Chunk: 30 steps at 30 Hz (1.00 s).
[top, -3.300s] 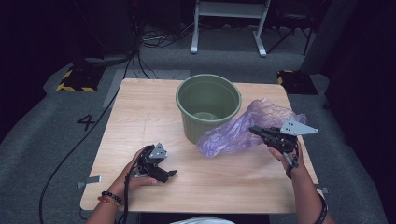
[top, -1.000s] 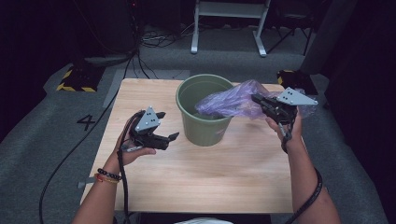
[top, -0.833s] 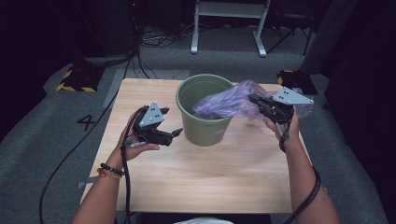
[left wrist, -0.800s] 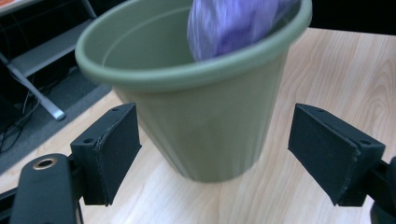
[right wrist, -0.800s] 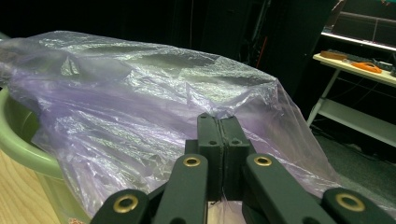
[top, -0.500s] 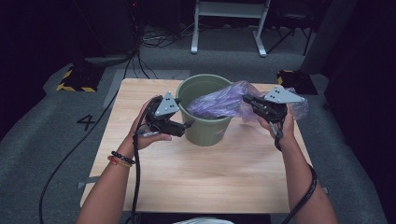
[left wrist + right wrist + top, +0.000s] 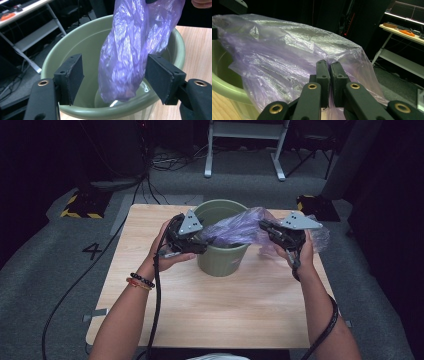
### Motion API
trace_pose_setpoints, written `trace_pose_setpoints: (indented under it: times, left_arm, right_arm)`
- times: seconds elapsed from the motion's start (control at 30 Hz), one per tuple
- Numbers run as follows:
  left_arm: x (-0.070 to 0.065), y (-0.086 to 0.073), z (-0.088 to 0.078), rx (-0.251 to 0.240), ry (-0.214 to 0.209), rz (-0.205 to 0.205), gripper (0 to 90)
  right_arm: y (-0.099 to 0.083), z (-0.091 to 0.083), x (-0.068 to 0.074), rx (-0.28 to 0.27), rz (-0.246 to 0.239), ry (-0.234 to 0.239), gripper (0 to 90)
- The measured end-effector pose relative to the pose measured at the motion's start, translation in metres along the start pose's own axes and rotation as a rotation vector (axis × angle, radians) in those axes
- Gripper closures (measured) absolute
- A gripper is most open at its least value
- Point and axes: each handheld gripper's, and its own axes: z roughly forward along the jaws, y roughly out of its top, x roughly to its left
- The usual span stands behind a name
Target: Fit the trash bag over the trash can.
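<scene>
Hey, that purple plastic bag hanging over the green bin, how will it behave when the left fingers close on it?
The purple plastic bag is probably floppy: it hangs in crumpled folds into the green bin, so it should bunch up between the left fingers. It looks thin, translucent and likely very light. The glossy film may slip, though the right gripper holds a pinched fold.

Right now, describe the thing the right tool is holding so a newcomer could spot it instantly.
Start at the light wooden table and find the round olive-green plastic bucket near its far edge. Draped over the bucket's mouth is a crinkled, translucent purple plastic bag, pinched at one edge by the right tool, its free end hanging into the bucket. It is the only soft, see-through purple thing there.
</scene>
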Motion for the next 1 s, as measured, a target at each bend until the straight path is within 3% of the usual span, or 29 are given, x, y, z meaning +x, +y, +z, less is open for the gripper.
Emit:
trace_pose_setpoints:
  times: [0.33,0.5,0.63,0.77,0.9,1.0]
  left_arm:
    - [0.008,0.006,0.020,0.043,0.007,-0.005,36.8]
    - [0.004,0.013,0.025,0.029,-0.039,-0.011,27.3]
    - [0.001,0.020,0.030,0.021,-0.058,-0.011,24.7]
    - [-0.003,0.026,0.036,0.019,-0.049,-0.012,23.7]
    - [-0.008,0.029,0.042,0.048,-0.054,0.014,33.5]
    - [-0.011,0.030,0.047,0.061,-0.050,0.033,48.2]
  right_arm:
    - [0.004,0.004,0.006,0.005,-0.019,0.011,87.1]
    - [0.007,0.007,0.011,0.012,-0.043,0.016,88.4]
    - [0.011,0.008,0.017,0.009,-0.068,0.030,88.5]
    - [0.015,0.009,0.024,0.011,-0.094,0.048,88.5]
    - [0.019,0.009,0.029,0.008,-0.111,0.062,88.4]
    - [0.020,0.008,0.031,0.008,-0.117,0.070,87.9]
